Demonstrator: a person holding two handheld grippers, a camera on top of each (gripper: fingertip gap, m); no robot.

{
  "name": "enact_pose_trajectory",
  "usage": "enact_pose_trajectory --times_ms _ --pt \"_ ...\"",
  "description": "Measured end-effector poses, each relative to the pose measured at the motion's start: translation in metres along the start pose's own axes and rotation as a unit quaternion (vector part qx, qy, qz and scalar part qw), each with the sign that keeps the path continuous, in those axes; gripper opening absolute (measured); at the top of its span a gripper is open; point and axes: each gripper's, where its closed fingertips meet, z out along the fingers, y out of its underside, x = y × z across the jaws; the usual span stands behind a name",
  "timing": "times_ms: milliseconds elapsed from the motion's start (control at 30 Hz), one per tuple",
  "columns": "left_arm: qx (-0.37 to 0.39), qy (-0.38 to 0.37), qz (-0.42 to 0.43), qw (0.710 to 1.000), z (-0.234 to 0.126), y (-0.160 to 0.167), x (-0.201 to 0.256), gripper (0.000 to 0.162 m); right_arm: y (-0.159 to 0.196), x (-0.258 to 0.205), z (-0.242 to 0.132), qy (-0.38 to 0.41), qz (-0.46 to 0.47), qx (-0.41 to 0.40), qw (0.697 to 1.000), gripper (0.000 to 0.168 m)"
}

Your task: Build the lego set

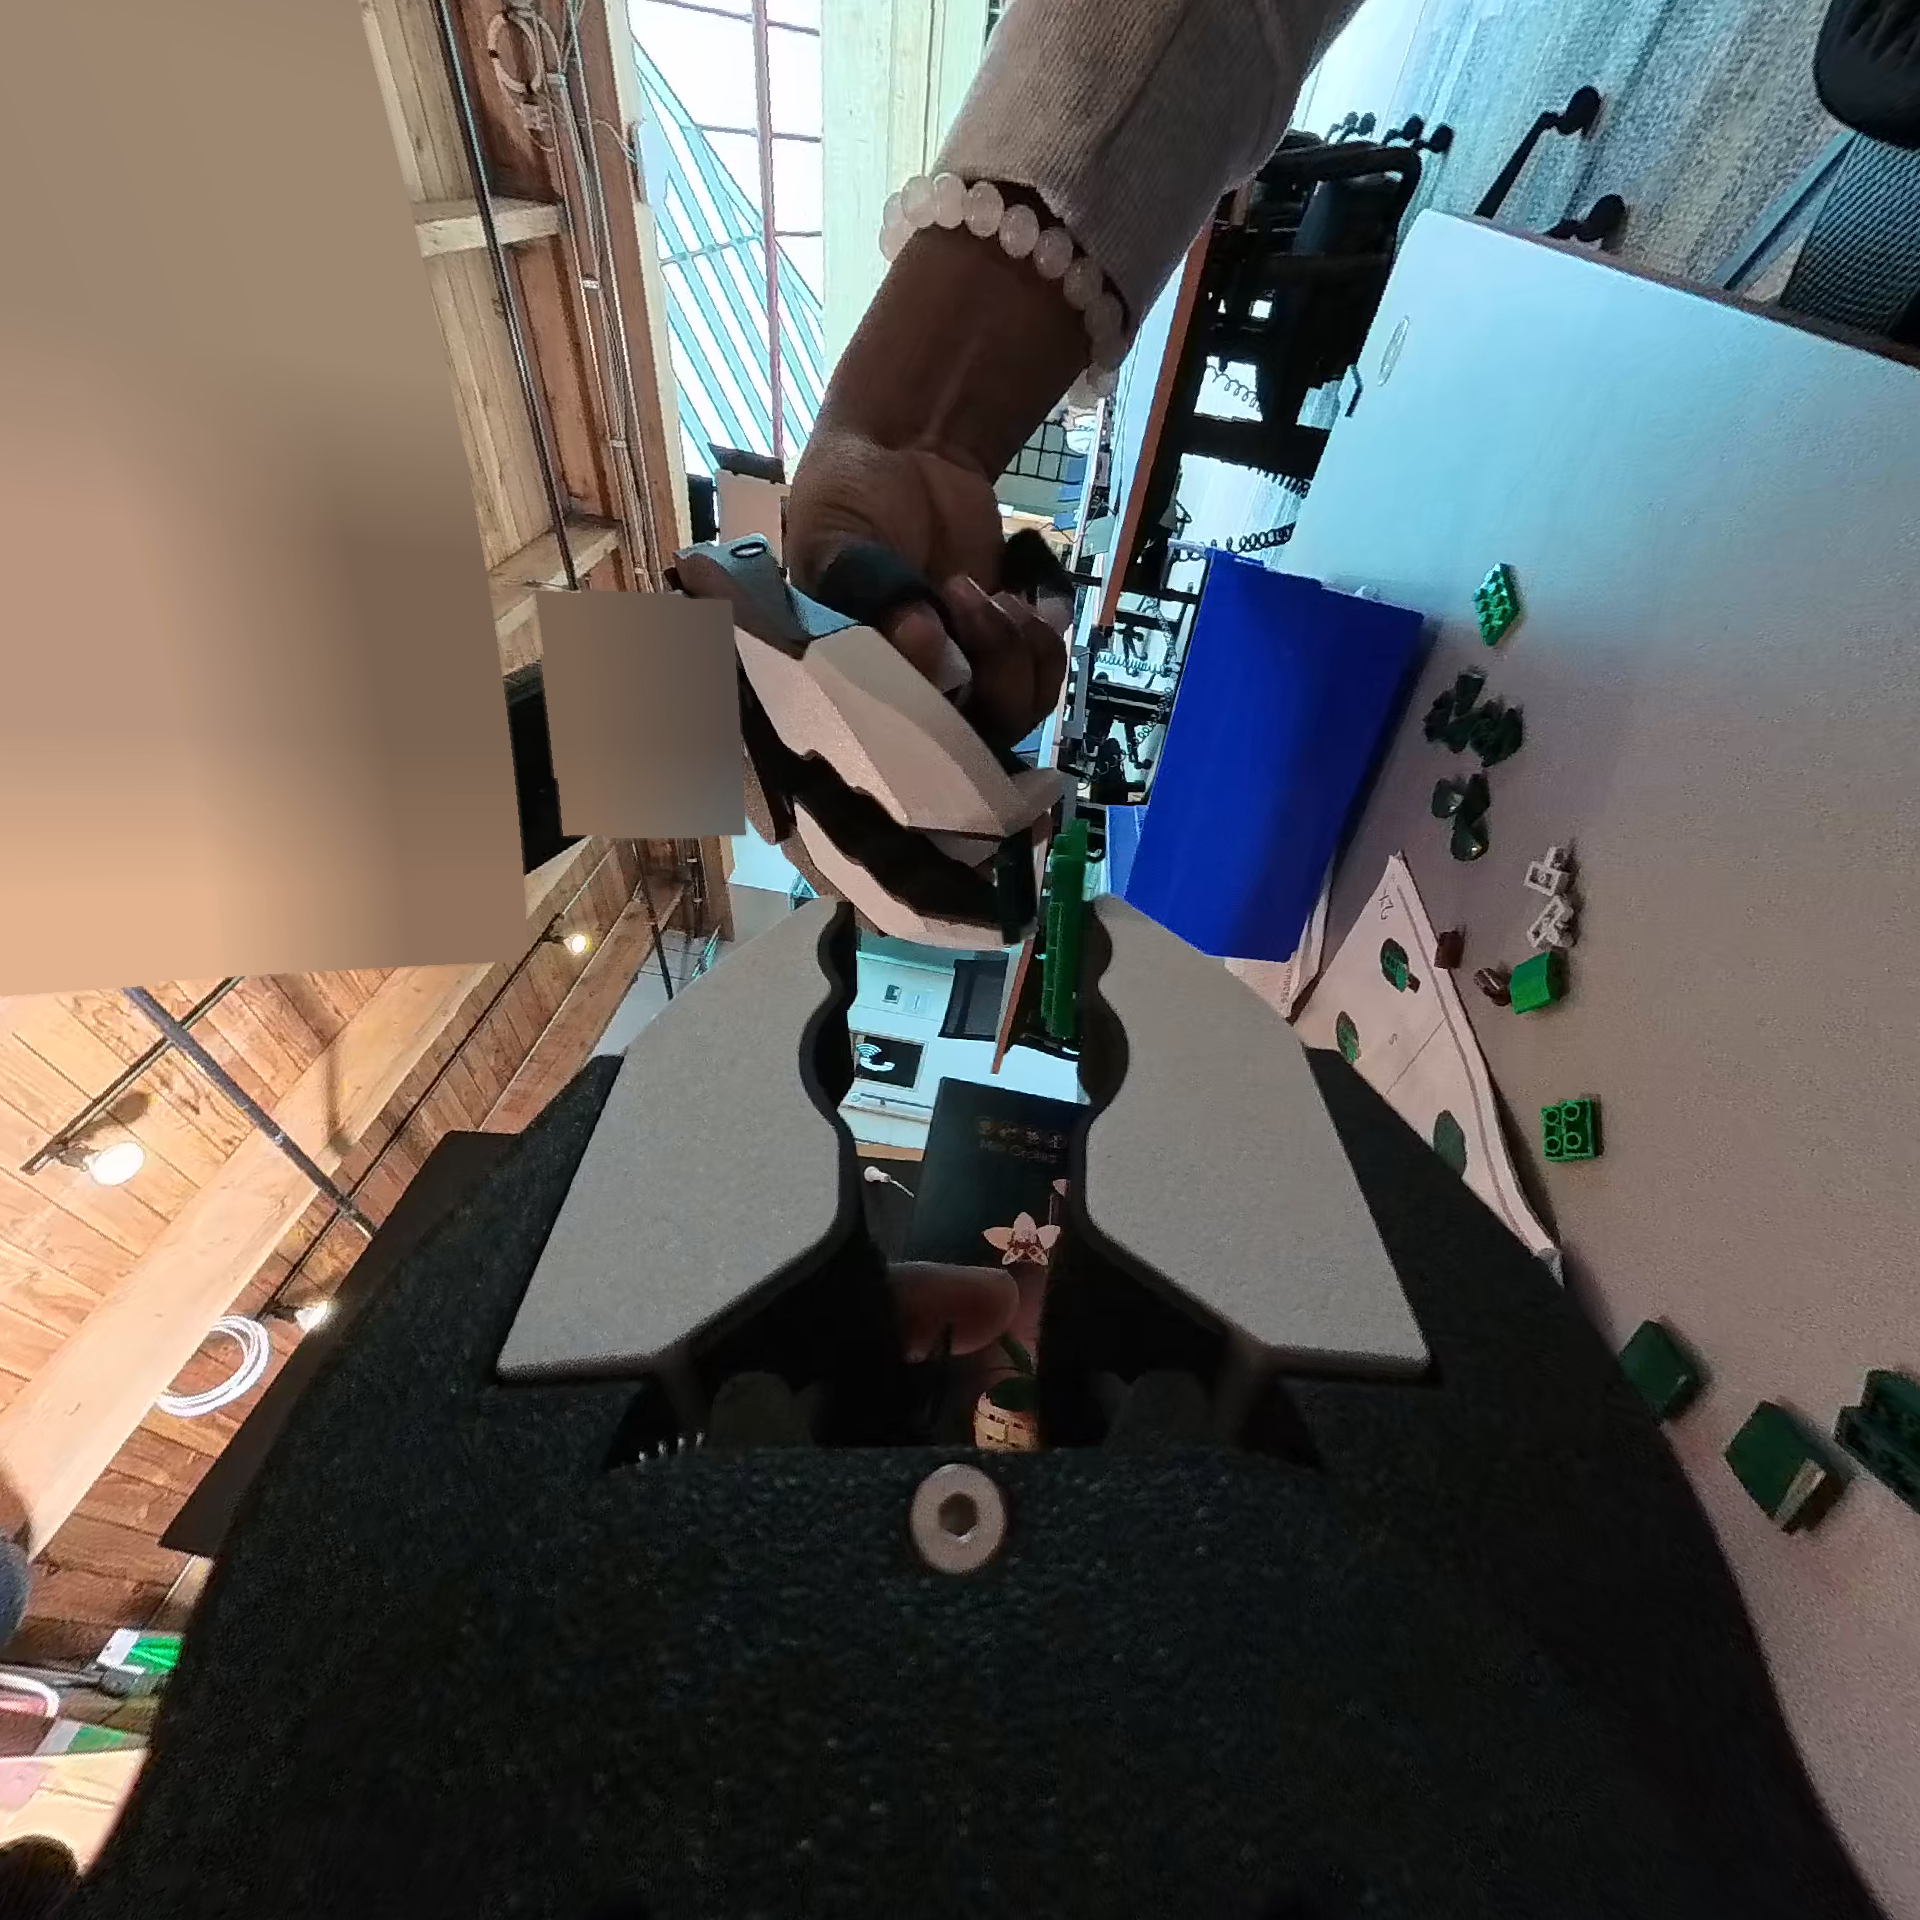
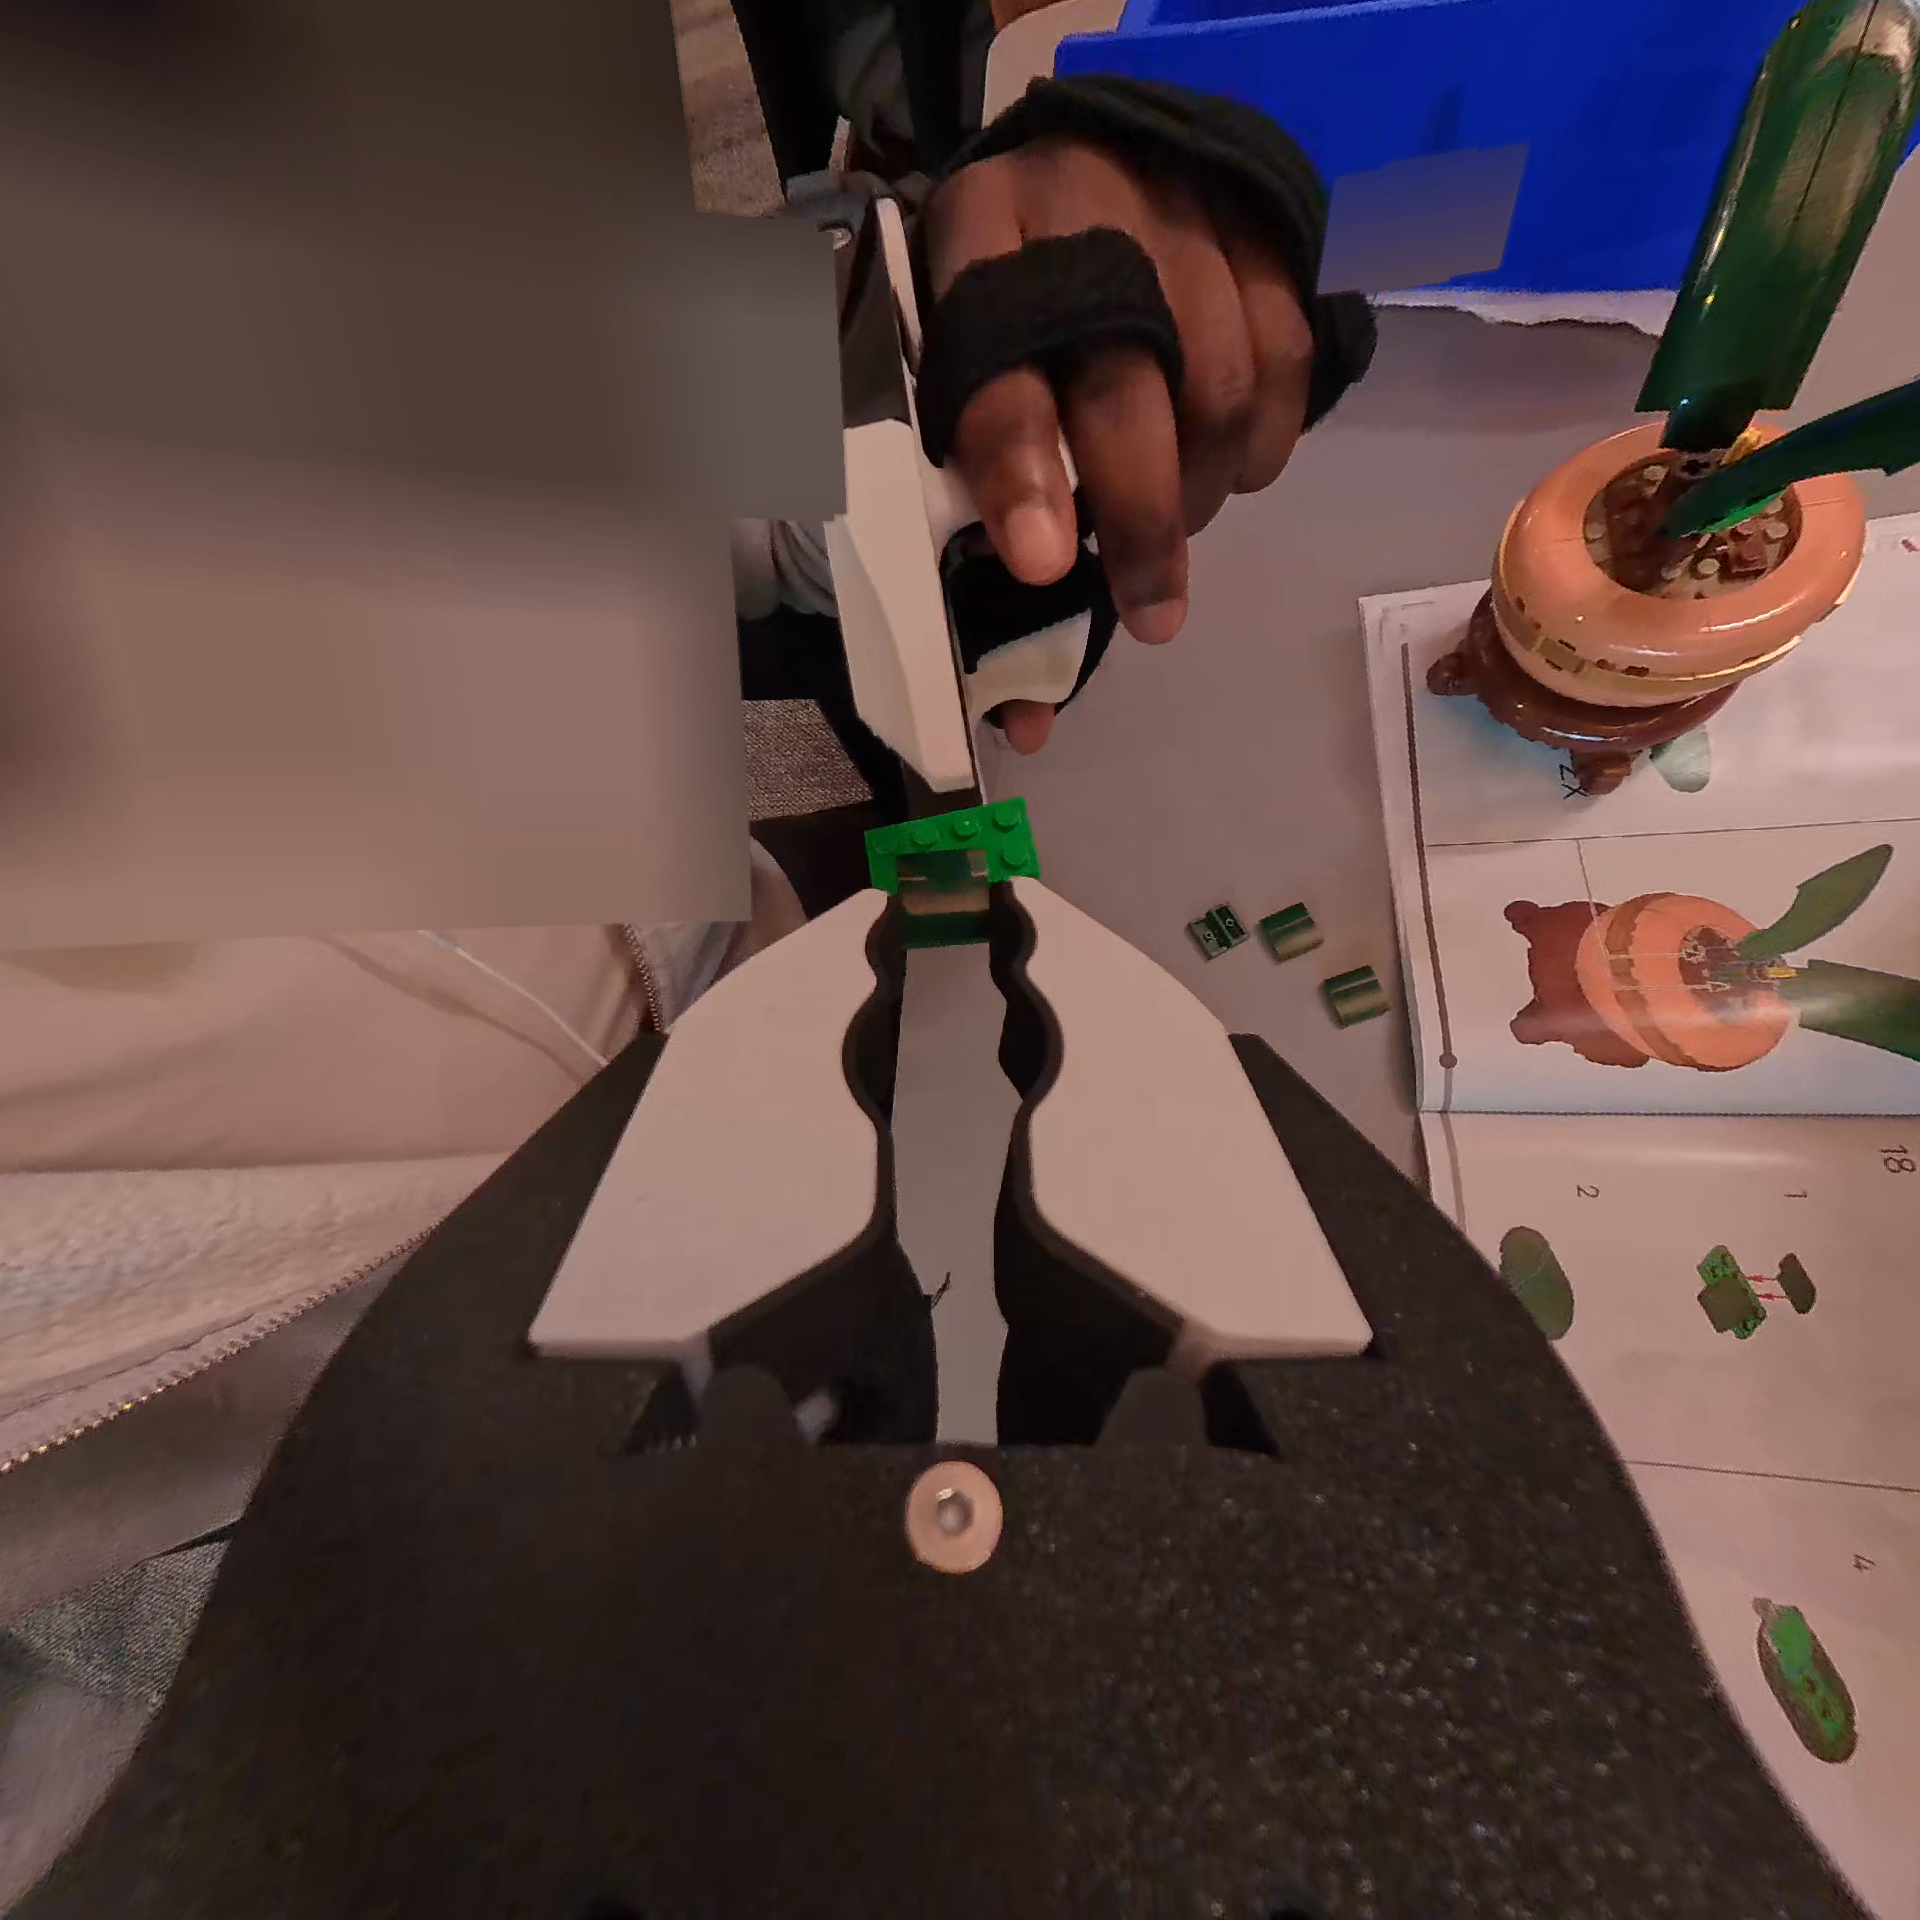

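My right gripper [image 2: 945, 920] is shut on a bright green studded plate [image 2: 956, 847], which has a dark green piece fixed on its near part. In the left wrist view the same plate [image 1: 1062, 935] shows edge-on, held by the right gripper [image 1: 1013, 873] coming in from above. My left gripper [image 1: 971, 935] is open. The plate stands between its fingers, right against the inner side of its right finger [image 1: 1195, 1091]. In the right wrist view the left gripper [image 2: 961, 779] is seen side-on, its tip at the plate's far edge.
A tan and brown flower pot model [image 2: 1631, 613] with dark green leaves [image 2: 1787, 208] stands on the open instruction booklet [image 2: 1662, 1164]. A blue bin [image 2: 1455, 125] is behind. Dark green tiles [image 2: 1288, 930] lie by the booklet. Loose green bricks [image 1: 1571, 1127] and small white pieces [image 1: 1553, 894] lie on the table [image 1: 1662, 520]. The grippers are tip to tip, or close to it.
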Motion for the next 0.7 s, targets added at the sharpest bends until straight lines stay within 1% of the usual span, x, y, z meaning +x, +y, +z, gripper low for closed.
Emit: enact_pose_trajectory --times_ms 500,700 --pt "0.003 -0.002 -0.002 1.0 0.0002 -0.0009 -0.001 0.034 -0.0013 -0.0007 0.0038 -0.005 -0.008 -0.016 1.0 0.015" --pt "0.006 0.002 0.0 1.0 0.0004 -0.0019 0.0004 0.024 -0.0026 0.0001 0.0033 -0.005 -0.011 -0.017 1.0 0.016"
